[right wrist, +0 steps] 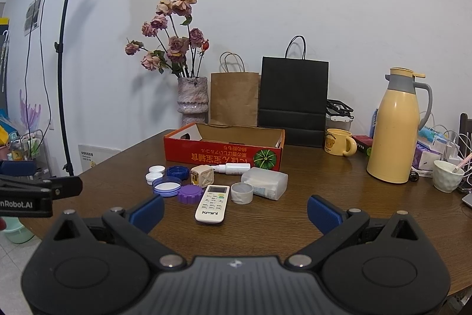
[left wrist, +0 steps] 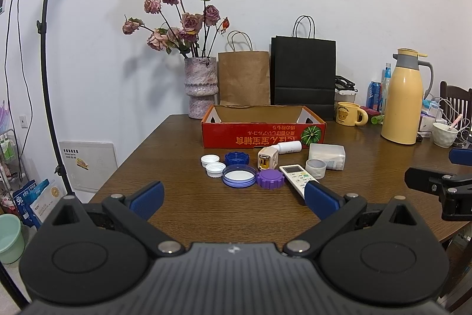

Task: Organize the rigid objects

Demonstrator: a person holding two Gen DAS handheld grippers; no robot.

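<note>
1. We see a brown wood table, smooth with a soft shine.
2. We see a red cardboard box, matt.
3. We see plastic lids and a glossy white plastic remote.
4. We see two matt paper bags.

The remote control bears the brand "kmini" at its near end. The left gripper body reads "nRobot.AI", cut off by the frame edge. The red cardboard box carries upside-down East Asian characters, not legible.
</note>
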